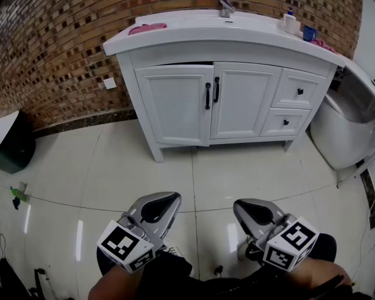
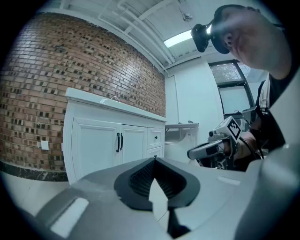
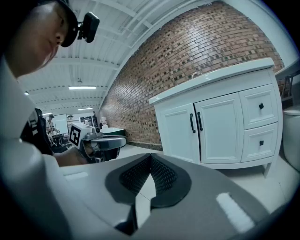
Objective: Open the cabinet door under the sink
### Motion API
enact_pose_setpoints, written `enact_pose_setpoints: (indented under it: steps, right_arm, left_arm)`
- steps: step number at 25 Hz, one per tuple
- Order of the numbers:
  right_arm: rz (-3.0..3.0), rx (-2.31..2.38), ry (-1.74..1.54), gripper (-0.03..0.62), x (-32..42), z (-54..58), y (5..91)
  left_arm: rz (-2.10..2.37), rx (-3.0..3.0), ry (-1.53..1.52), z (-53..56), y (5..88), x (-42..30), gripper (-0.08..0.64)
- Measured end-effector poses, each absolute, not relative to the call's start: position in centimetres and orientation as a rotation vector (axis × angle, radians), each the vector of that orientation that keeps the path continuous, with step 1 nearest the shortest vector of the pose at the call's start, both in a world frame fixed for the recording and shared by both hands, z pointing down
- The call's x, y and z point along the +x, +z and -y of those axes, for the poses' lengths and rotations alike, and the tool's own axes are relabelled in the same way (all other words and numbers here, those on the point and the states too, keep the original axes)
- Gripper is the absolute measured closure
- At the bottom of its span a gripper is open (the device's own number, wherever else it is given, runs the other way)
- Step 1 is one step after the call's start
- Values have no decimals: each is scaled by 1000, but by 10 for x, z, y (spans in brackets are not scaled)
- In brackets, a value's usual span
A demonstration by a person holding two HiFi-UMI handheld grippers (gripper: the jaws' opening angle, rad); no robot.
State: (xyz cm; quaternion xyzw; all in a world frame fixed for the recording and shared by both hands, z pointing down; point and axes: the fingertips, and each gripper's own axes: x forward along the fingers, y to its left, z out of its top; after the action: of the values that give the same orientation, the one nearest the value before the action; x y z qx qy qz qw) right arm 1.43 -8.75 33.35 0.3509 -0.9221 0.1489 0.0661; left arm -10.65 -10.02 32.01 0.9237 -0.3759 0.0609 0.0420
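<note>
Closest to the head camera, I am seeing the left gripper (image 1: 159, 206) and the right gripper (image 1: 252, 211) hovering side by side over the glossy white tile floor (image 1: 246, 170). Each is carrying its marker cube at the near end and pointing toward the vanity. In the left gripper view the left gripper (image 2: 154, 160) is showing its jaws pressed together at the tips with nothing between them. In the right gripper view the right gripper (image 3: 150, 156) is looking the same: jaws together, nothing caught.

Both are hanging well apart from the white vanity cabinet (image 1: 170, 54), which is standing against the brick wall (image 1: 53, 53) on the far side of the floor. The cabinet door under the sink (image 1: 176, 105) is sitting as the left one of a pair. Its black bar handle (image 1: 207, 95) is lying just beside the handle of the right door (image 1: 246, 99), and a thin dark gap is showing along its top edge. To the right of the doors, the upper drawer (image 1: 293, 85) is sitting above the lower drawer (image 1: 278, 120), each wearing a small black knob.

On the countertop (image 1: 193, 32) I am making out a faucet (image 1: 227, 8), a pink cloth (image 1: 147, 27), a white bottle (image 1: 289, 22) and a blue cup (image 1: 309, 33). A dark bin (image 1: 14, 149) is sitting at the left by the wall
</note>
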Motion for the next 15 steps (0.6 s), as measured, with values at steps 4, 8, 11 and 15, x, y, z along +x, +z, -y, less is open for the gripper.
enact_pose_setpoints:
  steps: [4,8,11,15]
  right_arm:
    - [2781,1053,456,584,13,86,334]
    - [2781,1051,459,584,13,86,334]
    - [2782,1048,459,584,13,86,334]
    - [2783,1047,460,584,13,86,333]
  left_arm:
    - [1151,2824,182,99,320,-106,554]
    - [1149,2823,184,99,321,-105,554]
    - [1149,2818,181,99,321,-105,554]
    - [1146,2815,187,100,322,-104,554]
